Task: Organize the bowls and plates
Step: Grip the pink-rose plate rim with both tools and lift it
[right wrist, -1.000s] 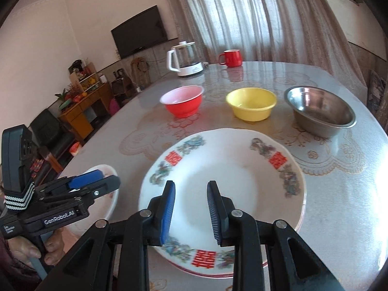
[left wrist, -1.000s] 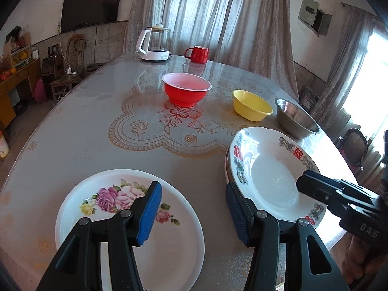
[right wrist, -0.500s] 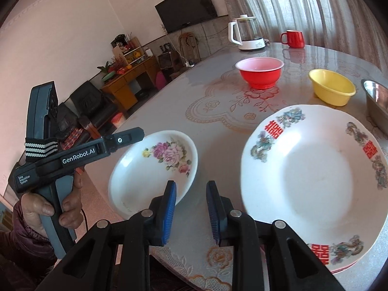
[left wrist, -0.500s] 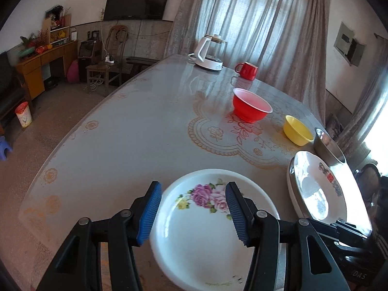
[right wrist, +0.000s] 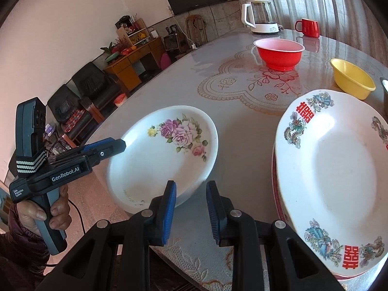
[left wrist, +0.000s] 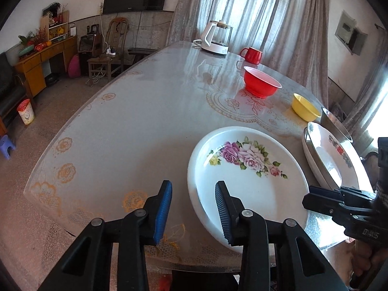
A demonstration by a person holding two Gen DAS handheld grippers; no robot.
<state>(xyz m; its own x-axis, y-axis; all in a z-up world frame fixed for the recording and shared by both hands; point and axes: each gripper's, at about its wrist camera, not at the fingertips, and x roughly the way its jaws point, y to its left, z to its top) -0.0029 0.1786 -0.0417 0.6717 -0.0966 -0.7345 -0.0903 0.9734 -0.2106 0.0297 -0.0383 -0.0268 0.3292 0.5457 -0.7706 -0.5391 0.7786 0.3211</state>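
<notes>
2 grippers agape, empty | L beside rose plate | R near

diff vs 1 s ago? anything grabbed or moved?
Both hand-held grippers swung left. The left hand-held gripper went from straddling the rose plate rim to its left edge, open. The right hand-held gripper left the dragon plate and now points between the two plates, open. Nothing grabbed or released. Plates, red bowl, yellow bowl, kettle and mug unmoved.
</notes>
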